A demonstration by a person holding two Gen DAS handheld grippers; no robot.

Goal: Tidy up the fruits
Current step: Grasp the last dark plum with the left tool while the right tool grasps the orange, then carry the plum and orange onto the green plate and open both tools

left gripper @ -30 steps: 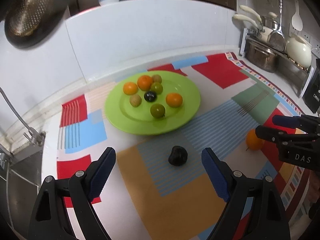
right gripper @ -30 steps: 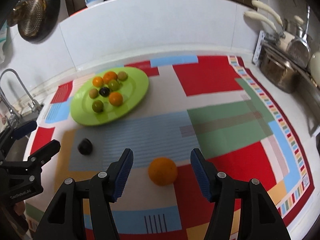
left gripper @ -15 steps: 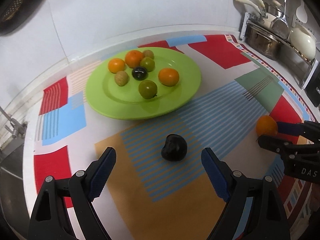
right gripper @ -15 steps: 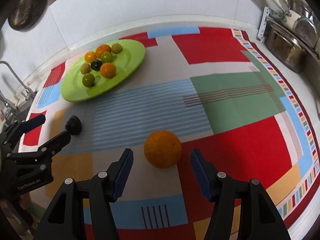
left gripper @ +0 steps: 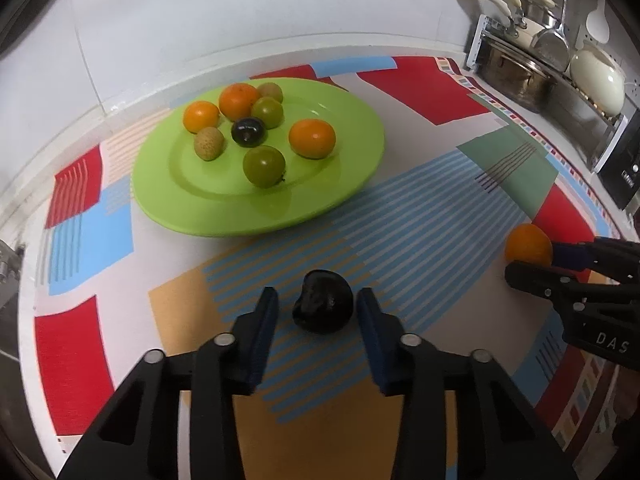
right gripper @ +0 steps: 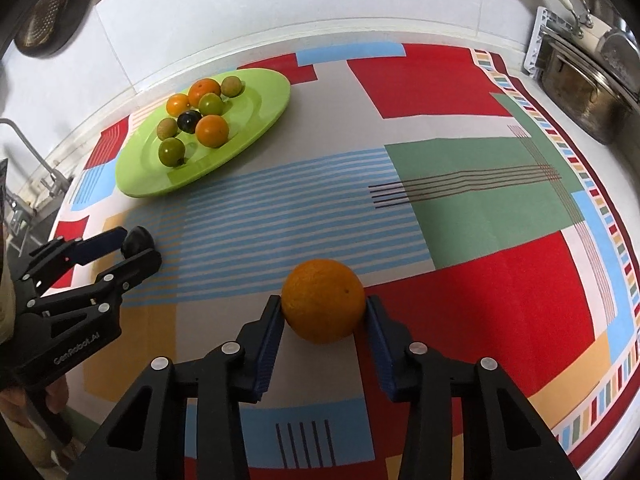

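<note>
A dark plum-like fruit [left gripper: 324, 308] lies on the patterned mat, between the blue pads of my left gripper [left gripper: 316, 298]. Its jaws are closing: the right pad is almost at the fruit and a small gap shows at the left pad. My right gripper [right gripper: 324, 310] is closing too, and both of its pads touch a loose orange [right gripper: 323, 292] resting on the mat. The green plate [left gripper: 352, 168] behind holds several small orange, green, tan and dark fruits. The right wrist view shows the left gripper [right gripper: 136, 247] around the dark fruit [right gripper: 138, 238].
A rack with steel pots and ladles [left gripper: 520, 76] lines the right edge of the counter, beside a black appliance [left gripper: 624, 168]. At the left edge are a faucet and sink [right gripper: 24, 152]. A mesh strainer [right gripper: 52, 8] hangs on the white wall.
Both grippers have sunk toward the mat and narrowed their jaws, the left around the dark fruit and the right onto the orange. The fruits have not shifted.
</note>
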